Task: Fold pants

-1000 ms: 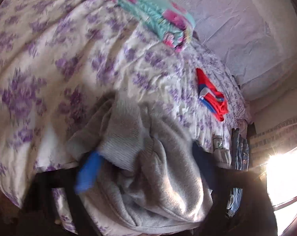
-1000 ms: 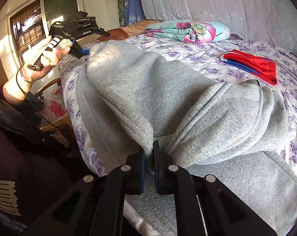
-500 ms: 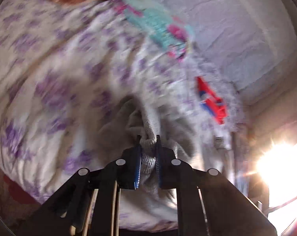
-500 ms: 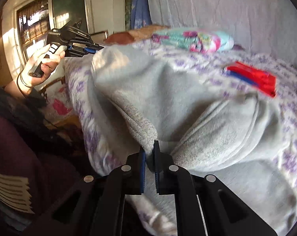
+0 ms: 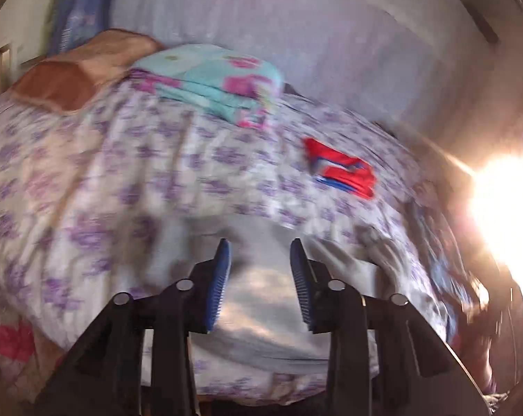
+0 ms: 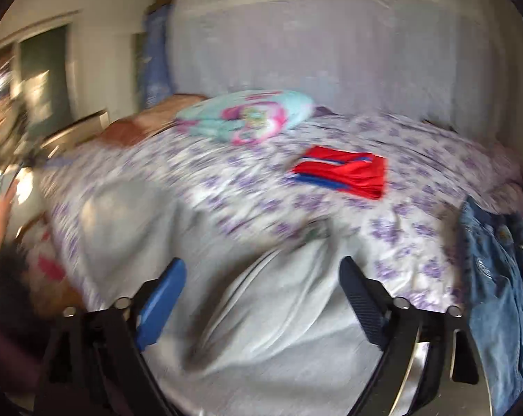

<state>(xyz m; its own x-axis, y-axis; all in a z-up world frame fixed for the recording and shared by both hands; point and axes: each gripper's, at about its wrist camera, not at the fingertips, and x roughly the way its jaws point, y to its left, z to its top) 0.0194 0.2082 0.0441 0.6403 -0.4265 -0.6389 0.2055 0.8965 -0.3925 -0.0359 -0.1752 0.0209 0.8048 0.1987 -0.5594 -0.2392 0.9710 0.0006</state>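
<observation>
— Where were the grey pants (image 6: pixel 268 315) lying?

— On the near edge of the bed (image 6: pixel 417 242), spread over the purple-flowered sheet, directly in front of both cameras. Both views were blurred, so the exact folds could not be made out.

— And the left tongs (image 5: pixel 260 270)?

— Apart, blue pads facing each other with a clear gap, hovering over the pants (image 5: pixel 261 294) and gripping nothing.

— The right tongs (image 6: pixel 261 291)?

— Spread wide as well, one blue pad to the left and a dark finger to the right, with the grey cloth showing between them but not clamped.

— What else lay on the bed?

— A folded red and blue garment (image 6: pixel 344 175) further back, well apart from the pants. A turquoise floral blanket (image 6: pixel 247 116) sat near the head, with a brown pillow (image 5: pixel 77 76) beside it. Some denim clothing (image 6: pixel 500 277) lay at the right edge.
</observation>
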